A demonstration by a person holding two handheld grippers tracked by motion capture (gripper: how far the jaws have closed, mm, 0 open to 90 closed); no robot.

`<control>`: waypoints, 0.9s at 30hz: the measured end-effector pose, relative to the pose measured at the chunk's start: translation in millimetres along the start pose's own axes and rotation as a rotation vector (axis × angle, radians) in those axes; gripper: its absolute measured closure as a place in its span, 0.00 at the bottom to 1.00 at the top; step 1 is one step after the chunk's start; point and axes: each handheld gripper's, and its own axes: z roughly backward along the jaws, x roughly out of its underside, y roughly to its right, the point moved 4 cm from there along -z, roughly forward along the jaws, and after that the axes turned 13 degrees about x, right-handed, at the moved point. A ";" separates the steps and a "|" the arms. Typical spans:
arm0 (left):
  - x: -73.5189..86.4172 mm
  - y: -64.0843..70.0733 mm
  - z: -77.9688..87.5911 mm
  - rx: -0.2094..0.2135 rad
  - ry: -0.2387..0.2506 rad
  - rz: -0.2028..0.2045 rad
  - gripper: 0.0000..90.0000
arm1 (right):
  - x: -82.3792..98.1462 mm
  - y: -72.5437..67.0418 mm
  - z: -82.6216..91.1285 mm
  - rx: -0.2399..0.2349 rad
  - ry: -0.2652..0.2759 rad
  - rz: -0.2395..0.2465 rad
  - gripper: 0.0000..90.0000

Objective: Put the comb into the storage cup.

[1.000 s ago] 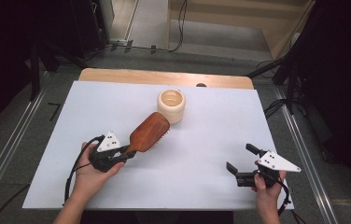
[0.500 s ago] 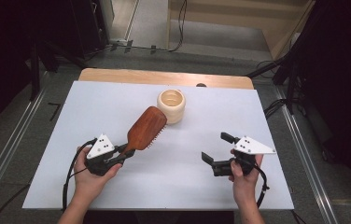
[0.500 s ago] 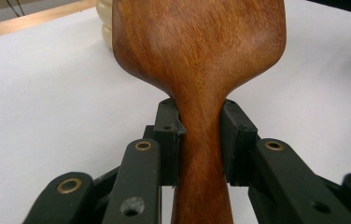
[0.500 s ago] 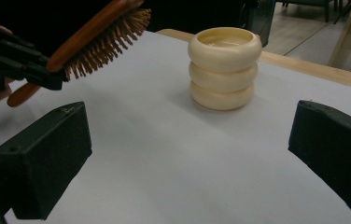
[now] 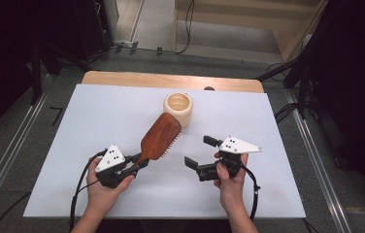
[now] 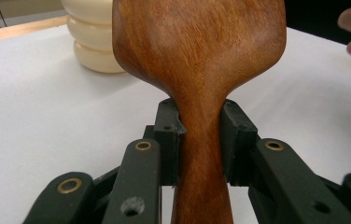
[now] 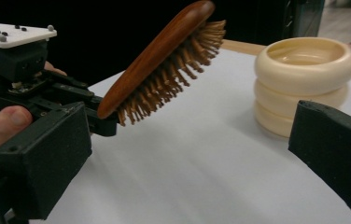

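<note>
Currently the left gripper clamps the hairbrush by its neck, tilted above the tabletop's middle, and the wide-open right gripper could knock it loose.

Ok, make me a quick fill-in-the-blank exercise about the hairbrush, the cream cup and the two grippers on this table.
1. The left gripper is shut on the hairbrush's ____.
2. The brush's bristles point ____, toward the table.
3. The jaws of the right gripper stand ____, with nothing between them.
4. The cream cup stands upright with its mouth facing ____.

Missing words: handle; down; open; up
</note>
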 end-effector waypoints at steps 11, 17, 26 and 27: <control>-1.7 20.5 -12.9 0.023 0.049 -0.021 0.80 | 0.7 -21.4 -14.8 -0.010 -0.005 -0.116 0.00; -3.8 30.3 -20.2 0.049 0.064 -0.028 0.80 | 0.1 -29.0 -18.1 -0.023 0.002 -0.165 0.00; -4.1 37.5 -25.7 0.036 0.072 -0.042 0.80 | -1.0 -34.5 -22.6 -0.004 -0.004 -0.264 0.14; -4.1 38.2 -25.8 0.034 0.072 -0.049 0.80 | -0.9 -34.1 -22.8 -0.012 -0.006 -0.283 0.15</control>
